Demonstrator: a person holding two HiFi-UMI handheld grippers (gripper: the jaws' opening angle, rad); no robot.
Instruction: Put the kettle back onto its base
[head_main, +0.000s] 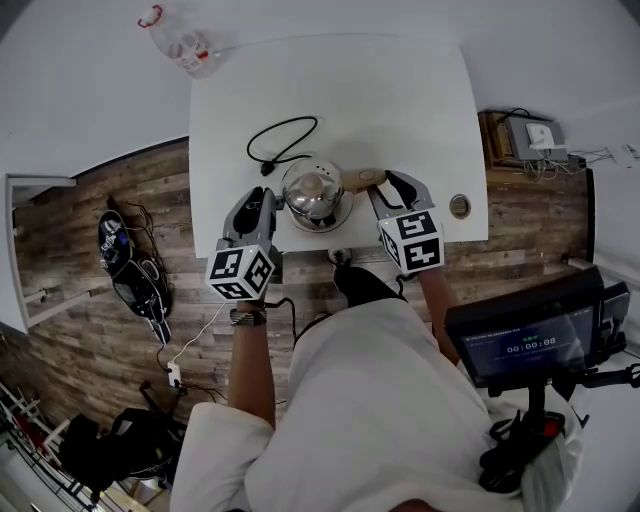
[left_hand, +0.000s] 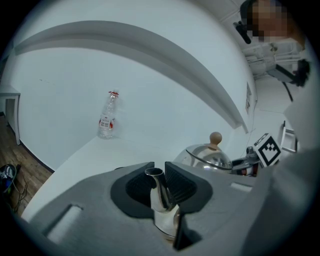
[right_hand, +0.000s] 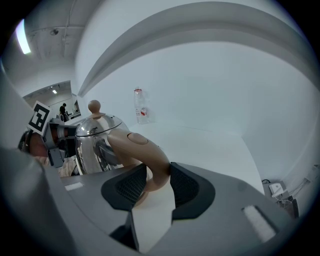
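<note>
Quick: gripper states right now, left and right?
Left gripper: shut on the kettle spout.
Right gripper: shut on the kettle handle.

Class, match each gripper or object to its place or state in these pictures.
1. left gripper
2. right gripper
3. clear plastic bottle with red cap
4. black looped cord

A. shut on the shiny steel kettle's beige handle
B. upright at the white table's far left corner
C. shut on the kettle's spout
D. lying on the table beyond the kettle

Pairs: 1-C, 2-A, 3-B, 4-D
</note>
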